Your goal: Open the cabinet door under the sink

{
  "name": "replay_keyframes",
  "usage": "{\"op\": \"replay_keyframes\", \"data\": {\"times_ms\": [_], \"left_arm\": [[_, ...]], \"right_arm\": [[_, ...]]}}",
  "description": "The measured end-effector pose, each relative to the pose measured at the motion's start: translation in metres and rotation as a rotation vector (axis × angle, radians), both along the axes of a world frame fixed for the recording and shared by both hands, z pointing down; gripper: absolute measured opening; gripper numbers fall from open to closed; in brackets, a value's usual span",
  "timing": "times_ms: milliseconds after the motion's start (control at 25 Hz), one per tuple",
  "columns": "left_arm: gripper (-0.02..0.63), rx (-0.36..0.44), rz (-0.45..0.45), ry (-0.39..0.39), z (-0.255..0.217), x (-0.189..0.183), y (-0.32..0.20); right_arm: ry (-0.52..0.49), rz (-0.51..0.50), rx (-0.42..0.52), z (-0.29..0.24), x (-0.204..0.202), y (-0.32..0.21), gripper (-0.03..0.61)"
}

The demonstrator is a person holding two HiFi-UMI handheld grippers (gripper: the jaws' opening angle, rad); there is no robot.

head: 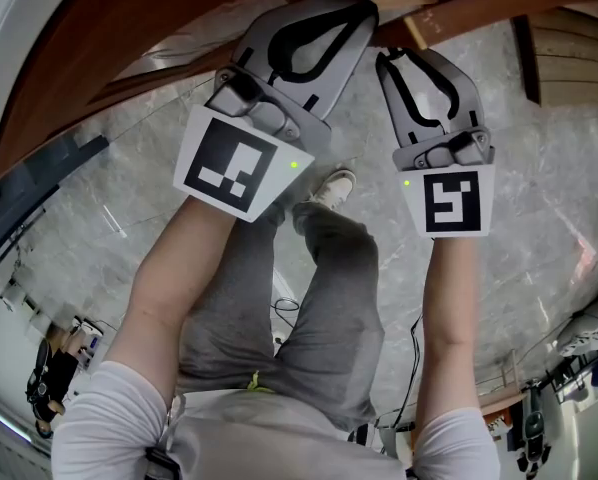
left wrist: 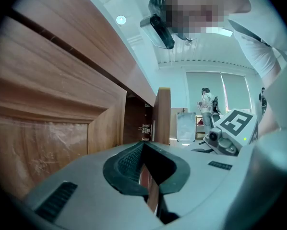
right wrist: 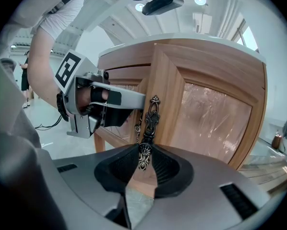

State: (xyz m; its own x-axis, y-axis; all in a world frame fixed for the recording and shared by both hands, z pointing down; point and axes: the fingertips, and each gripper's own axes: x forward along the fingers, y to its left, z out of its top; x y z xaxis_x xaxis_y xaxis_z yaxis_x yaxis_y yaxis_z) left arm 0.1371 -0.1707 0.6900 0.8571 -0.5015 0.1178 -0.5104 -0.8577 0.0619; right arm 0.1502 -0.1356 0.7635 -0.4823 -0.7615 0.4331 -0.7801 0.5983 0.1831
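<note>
Grey right gripper (right wrist: 143, 164): its jaws are pinching the lower end of an ornate bronze metal handle (right wrist: 148, 121).
Grey left gripper (left wrist: 150, 178): its jaws are gripping the free edge of the brown wooden cabinet door with a cloudy pane (right wrist: 206, 119), just beside that handle.
Door: it is standing swung out from the cabinet, baring a small metal hinge (left wrist: 144, 128) inside.
White tabletop (right wrist: 182, 36): it is capping the cabinet above.
</note>
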Motion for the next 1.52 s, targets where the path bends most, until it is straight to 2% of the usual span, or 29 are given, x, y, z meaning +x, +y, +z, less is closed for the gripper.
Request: {"op": "replay_keyframes", "data": {"times_ms": [400, 1000, 1240, 1400, 1520], "left_arm": [[0.009, -0.009, 0.062, -0.036, 0.000, 0.019, 0.024], [0.009, -0.043, 0.156, -0.084, 0.003, 0.050, 0.073], [0.009, -0.058, 0.199, -0.092, 0.002, 0.075, 0.101], [0.009, -0.042, 0.227, -0.081, 0.003, 0.080, 0.104], [0.009, -0.044, 0.241, -0.079, 0.004, 0.085, 0.106]], "right_arm": [[-0.005, -0.038, -0.038, -0.001, 0.019, 0.021, 0.095], [-0.022, 0.003, -0.079, -0.001, 0.054, 0.063, 0.095], [-0.041, -0.017, -0.097, -0.004, 0.078, 0.086, 0.094], [-0.011, -0.055, -0.117, 0.005, 0.080, 0.091, 0.094], [-0.048, -0.022, -0.109, 0.005, 0.082, 0.094, 0.094]]}}
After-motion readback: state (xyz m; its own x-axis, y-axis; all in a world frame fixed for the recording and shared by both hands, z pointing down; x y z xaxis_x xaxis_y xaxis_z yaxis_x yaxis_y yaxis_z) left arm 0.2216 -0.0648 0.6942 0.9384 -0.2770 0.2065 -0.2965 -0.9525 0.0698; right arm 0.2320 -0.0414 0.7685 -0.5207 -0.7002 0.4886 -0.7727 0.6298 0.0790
